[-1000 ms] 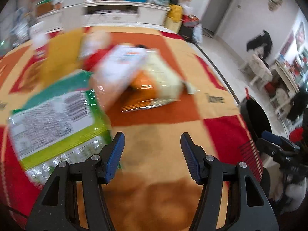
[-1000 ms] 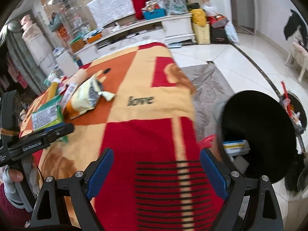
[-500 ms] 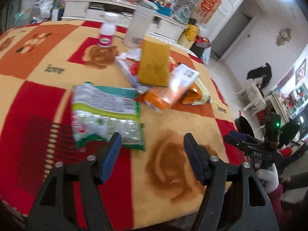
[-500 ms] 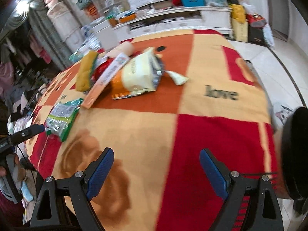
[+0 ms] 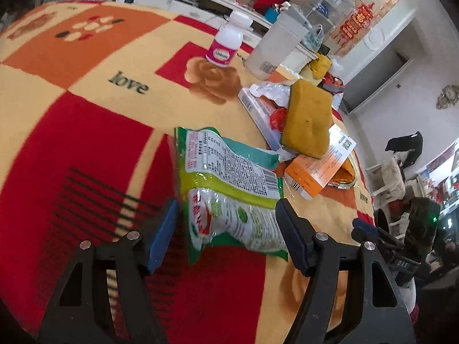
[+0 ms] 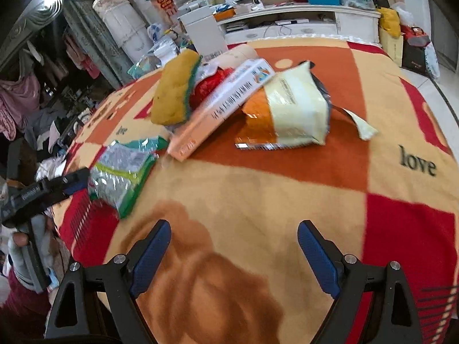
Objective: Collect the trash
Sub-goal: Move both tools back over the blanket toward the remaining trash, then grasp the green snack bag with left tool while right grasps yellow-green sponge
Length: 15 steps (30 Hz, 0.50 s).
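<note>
A green and clear snack bag (image 5: 229, 189) lies flat on the red, orange and yellow blanket (image 6: 258, 195). Its near end sits between the fingers of my left gripper (image 5: 228, 235), which is open; the pads stand just off the bag's sides. Behind it is a pile: a yellow sponge (image 5: 308, 120) on an orange box (image 5: 318, 166), and a red wrapper (image 5: 276, 119). My right gripper (image 6: 233, 255) is open over bare blanket with nothing between its fingers. Ahead of it lie the orange box (image 6: 223, 106), a pale yellow and orange bag (image 6: 295, 111) and the green bag (image 6: 123, 172).
A white bottle with a pink label (image 5: 225, 43) and a tall white container (image 5: 275, 46) stand at the table's far side. A torn scrap (image 6: 363, 127) lies by the pale bag. A white cabinet (image 6: 301, 23) with clutter runs behind the table.
Both views have swung across the table. The black bin has left the right wrist view. The left jaws have widened a little, and the green bag now lies between them.
</note>
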Tool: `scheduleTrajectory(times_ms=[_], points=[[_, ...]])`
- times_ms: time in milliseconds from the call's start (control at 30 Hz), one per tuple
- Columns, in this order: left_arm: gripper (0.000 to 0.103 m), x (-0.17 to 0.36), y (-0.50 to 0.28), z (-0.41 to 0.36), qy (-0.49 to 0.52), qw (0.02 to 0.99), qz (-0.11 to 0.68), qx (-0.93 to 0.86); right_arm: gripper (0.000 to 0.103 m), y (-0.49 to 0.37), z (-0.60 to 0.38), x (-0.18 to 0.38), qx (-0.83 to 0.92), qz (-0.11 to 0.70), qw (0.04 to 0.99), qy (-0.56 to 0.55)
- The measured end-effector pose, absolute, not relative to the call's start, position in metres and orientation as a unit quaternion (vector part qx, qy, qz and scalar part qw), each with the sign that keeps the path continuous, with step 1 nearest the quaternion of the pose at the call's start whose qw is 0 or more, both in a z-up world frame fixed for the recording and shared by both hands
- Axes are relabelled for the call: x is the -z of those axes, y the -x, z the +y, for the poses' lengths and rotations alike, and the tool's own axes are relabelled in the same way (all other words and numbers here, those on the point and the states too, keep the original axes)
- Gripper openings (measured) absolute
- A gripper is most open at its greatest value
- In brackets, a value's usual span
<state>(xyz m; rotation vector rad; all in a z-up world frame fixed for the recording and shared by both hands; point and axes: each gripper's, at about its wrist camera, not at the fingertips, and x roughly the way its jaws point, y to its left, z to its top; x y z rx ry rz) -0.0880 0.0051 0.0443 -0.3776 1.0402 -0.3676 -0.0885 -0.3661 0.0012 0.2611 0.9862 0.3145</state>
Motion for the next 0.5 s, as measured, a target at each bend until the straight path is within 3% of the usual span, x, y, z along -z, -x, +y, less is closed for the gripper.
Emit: scheduleTrajectory(times_ms=[200, 267, 300, 433, 500], points=[[0.066, -0.03, 0.078, -0.01, 0.158, 0.832, 0.5, 0.18, 0.089, 0.064, -0.344, -0.008, -0.15, 0.469, 0.863, -0.114], [0.049, -0.027, 0.077, -0.013, 0.145, 0.836, 0.497, 0.179, 0.089, 0.056, -0.336, -0.012, -0.152, 0.468, 0.864, -0.106], [0.036, -0.027, 0.076, -0.014, 0.139, 0.838, 0.498, 0.176, 0.089, 0.052, -0.333, -0.015, -0.153, 0.467, 0.865, -0.104], [0.023, -0.028, 0.075, -0.007, 0.139, 0.839, 0.496, 0.177, 0.089, 0.031, -0.318, -0.03, -0.154, 0.451, 0.873, -0.101], [0.022, -0.033, 0.077, -0.002, 0.14, 0.842, 0.491, 0.175, 0.089, 0.017, -0.31, -0.037, -0.146, 0.442, 0.879, -0.104]])
